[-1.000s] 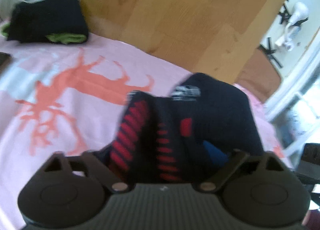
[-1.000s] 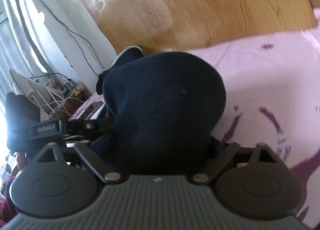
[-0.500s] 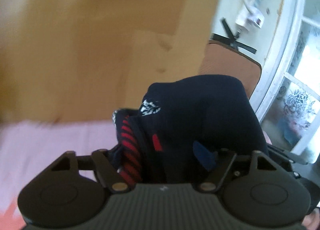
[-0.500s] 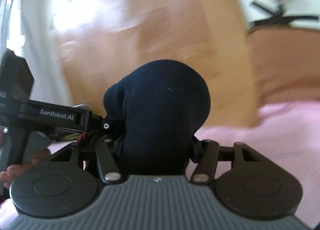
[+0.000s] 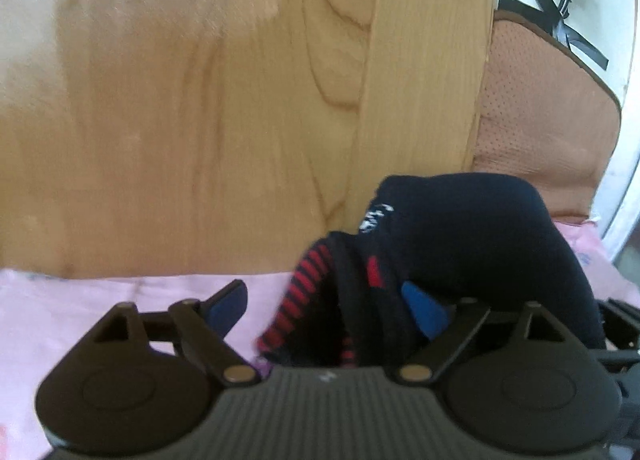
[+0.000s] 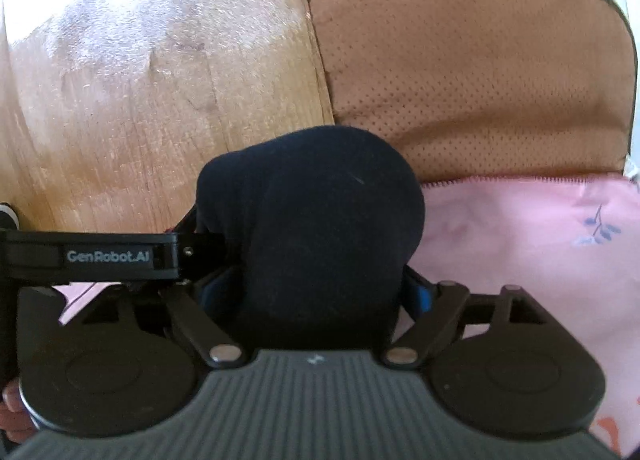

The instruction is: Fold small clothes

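The left gripper (image 5: 324,306) stood wide, the dark sock (image 5: 460,244) draped over its right finger only; the right gripper (image 6: 320,292) clamped it above the pink sheet (image 6: 520,236) (brown cushion (image 6: 460,60) and wooden headboard (image 5: 200,120) behind).

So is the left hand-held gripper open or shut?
Open. The left hand-held gripper has its fingers spread; one blue pad is bare, clear of the dark sock.

Both wrist views close, facing headboard (image 5: 248,108), sharing dark sock (image 6: 316,220)
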The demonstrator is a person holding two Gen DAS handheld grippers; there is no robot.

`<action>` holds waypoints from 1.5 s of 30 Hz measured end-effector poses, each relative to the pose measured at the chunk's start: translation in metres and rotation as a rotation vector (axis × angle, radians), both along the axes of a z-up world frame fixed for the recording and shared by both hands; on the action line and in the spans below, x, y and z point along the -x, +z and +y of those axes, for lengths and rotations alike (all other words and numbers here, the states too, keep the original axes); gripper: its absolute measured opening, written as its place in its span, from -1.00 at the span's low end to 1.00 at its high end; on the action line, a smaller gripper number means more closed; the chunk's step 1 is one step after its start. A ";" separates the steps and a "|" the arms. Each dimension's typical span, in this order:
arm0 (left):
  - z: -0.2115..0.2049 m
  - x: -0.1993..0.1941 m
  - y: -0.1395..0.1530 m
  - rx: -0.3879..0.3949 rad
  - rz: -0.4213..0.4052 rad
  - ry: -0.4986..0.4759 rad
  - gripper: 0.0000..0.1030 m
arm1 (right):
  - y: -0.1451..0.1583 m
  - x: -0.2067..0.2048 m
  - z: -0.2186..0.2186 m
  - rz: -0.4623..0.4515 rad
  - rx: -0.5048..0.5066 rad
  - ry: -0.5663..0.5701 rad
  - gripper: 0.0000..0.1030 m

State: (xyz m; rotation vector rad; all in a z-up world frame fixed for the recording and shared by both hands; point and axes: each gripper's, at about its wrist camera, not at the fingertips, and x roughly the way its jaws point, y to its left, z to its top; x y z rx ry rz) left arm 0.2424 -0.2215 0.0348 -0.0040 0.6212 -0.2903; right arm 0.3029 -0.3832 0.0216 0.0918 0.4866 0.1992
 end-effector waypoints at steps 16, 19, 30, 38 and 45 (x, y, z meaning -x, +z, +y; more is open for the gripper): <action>0.078 0.147 -0.017 -0.204 -0.077 0.198 0.75 | 0.000 0.117 0.027 0.075 0.009 -0.131 0.73; 0.083 0.165 -0.014 -0.200 -0.094 0.207 0.82 | -0.008 0.149 0.036 0.096 -0.006 -0.152 0.75; 0.078 0.199 -0.020 -0.286 -0.147 0.158 0.90 | -0.012 0.197 0.058 0.062 -0.006 -0.254 0.84; 0.079 0.195 -0.021 -0.265 -0.111 0.136 0.93 | -0.013 0.201 0.060 0.033 0.014 -0.286 0.98; 0.082 0.193 -0.022 -0.247 -0.090 0.130 0.99 | -0.012 0.205 0.054 0.017 -0.031 -0.329 1.00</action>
